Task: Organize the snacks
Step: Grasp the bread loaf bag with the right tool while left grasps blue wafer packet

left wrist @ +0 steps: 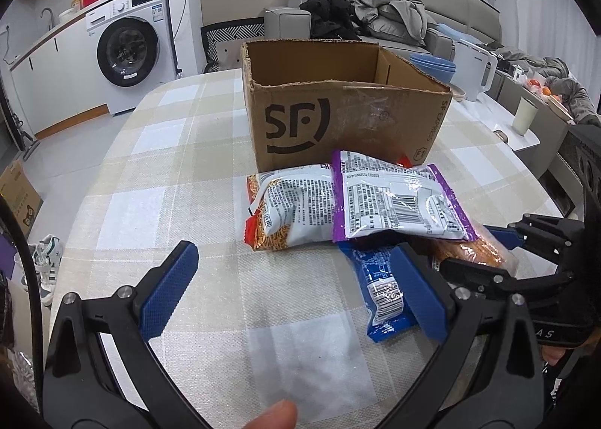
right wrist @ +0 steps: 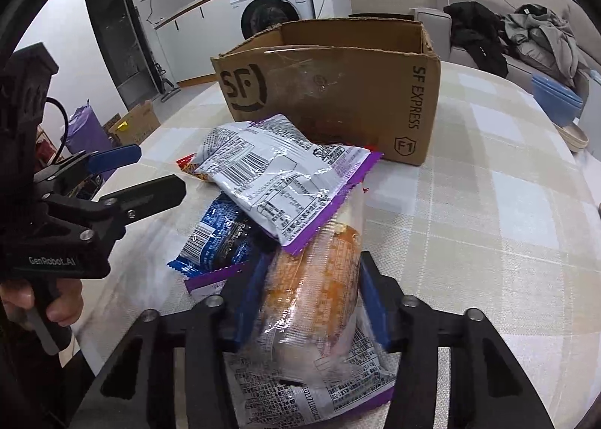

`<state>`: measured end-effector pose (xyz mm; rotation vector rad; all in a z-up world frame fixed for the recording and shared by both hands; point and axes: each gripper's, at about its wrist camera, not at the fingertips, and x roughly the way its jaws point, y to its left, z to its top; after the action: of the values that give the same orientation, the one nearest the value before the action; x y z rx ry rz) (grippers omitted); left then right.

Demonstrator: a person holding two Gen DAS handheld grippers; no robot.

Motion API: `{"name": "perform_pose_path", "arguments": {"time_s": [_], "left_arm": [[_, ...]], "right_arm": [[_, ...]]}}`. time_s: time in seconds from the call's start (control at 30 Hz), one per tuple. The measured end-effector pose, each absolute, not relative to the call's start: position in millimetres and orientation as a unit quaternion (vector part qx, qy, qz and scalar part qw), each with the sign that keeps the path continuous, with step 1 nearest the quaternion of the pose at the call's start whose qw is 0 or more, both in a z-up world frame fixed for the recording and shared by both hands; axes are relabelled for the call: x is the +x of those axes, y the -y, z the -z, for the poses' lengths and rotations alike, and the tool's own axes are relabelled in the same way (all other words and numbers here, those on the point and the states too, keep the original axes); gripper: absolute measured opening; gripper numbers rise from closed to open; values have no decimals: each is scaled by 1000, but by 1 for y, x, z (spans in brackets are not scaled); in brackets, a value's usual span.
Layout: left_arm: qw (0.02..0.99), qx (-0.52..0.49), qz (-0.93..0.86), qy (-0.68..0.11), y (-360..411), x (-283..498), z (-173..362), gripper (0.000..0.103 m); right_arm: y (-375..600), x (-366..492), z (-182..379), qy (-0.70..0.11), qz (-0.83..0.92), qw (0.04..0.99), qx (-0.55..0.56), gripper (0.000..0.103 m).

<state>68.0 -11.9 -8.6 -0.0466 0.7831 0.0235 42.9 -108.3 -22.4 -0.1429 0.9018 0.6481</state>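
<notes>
An open SF Express cardboard box point(left wrist: 338, 117) stands on the checked table; it also shows in the right wrist view point(right wrist: 338, 91). In front of it lie several snack bags: a purple-edged bag point(left wrist: 394, 200) point(right wrist: 285, 185), an orange noodle bag point(left wrist: 289, 207), a blue bag point(left wrist: 379, 290) point(right wrist: 221, 237) and a clear bag with orange bread point(left wrist: 477, 248) point(right wrist: 319, 301). My left gripper point(left wrist: 296, 290) is open over bare cloth, its right finger beside the blue bag. My right gripper point(right wrist: 311, 301) is shut on the bread bag.
Blue bowls point(left wrist: 432, 66) and a white kettle point(left wrist: 473, 72) stand behind the box at the right. A sofa with clothes point(left wrist: 375, 15) is beyond the table. A washing machine point(left wrist: 127, 42) is at the far left.
</notes>
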Motion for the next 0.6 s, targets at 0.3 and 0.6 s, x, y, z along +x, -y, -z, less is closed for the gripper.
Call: {"name": "perform_pose_path", "arguments": {"time_s": [0.3,0.6], "left_arm": [[920,-17,-4,-393,20,70,20,102],[908,-21,18,-418,38,81,40,102]], "right_arm": [[116,45,16,-421,-301,853,-62,38],[114,43,16,-419,-298,855,-72,38]]}}
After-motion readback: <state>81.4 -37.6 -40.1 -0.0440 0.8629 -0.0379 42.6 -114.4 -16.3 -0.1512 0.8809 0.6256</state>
